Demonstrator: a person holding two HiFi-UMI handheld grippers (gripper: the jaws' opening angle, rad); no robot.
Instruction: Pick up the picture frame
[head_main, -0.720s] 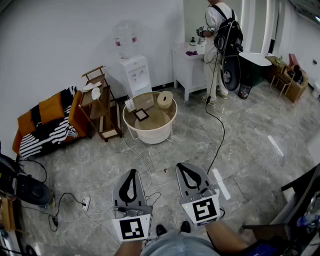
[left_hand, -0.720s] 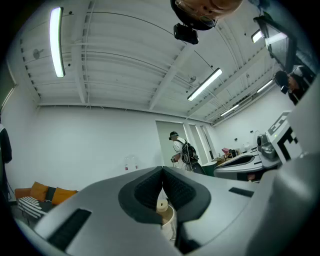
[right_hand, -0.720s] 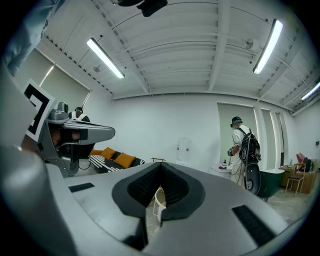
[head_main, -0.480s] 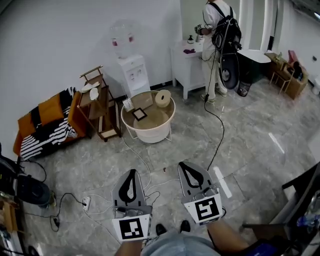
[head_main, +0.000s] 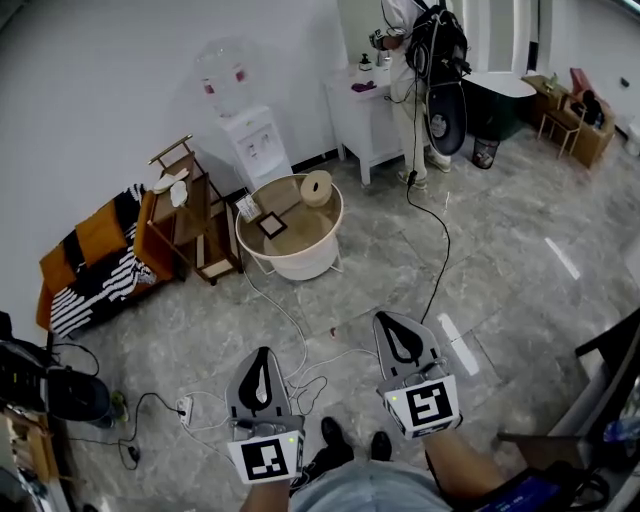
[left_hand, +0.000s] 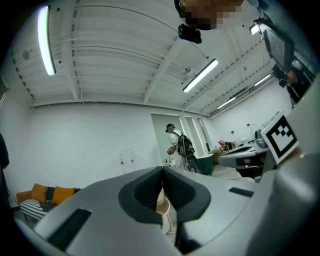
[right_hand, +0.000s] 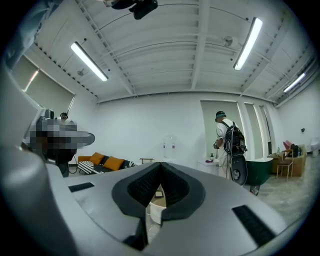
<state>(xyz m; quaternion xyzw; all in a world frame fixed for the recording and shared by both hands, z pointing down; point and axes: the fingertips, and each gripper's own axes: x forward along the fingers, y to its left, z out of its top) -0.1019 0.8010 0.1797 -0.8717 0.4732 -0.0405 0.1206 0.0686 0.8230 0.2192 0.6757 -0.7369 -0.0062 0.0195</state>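
The picture frame (head_main: 271, 226) lay on a round table (head_main: 300, 264) at twelve o'clock, well apart from both grippers. The left gripper (head_main: 262, 354) and right gripper (head_main: 392, 322) had their jaws pressed together, empty. Cables (head_main: 290, 322) crossed the floor (head_main: 500, 250) between.

Left gripper (head_main: 262, 356) held level, pointing forward, jaws pressed together. Right gripper (head_main: 396, 322) just beside it, slightly further forward, level, jaws likewise together.

Room with a grey marble floor (head_main: 500, 260)
Along the white wall (head_main: 100, 80) stand an orange sofa (head_main: 95, 260), wooden shelf (head_main: 190, 215), water cooler (head_main: 250, 140) and white cabinet (head_main: 365, 125); tube lights (right_hand: 89, 61) overhead
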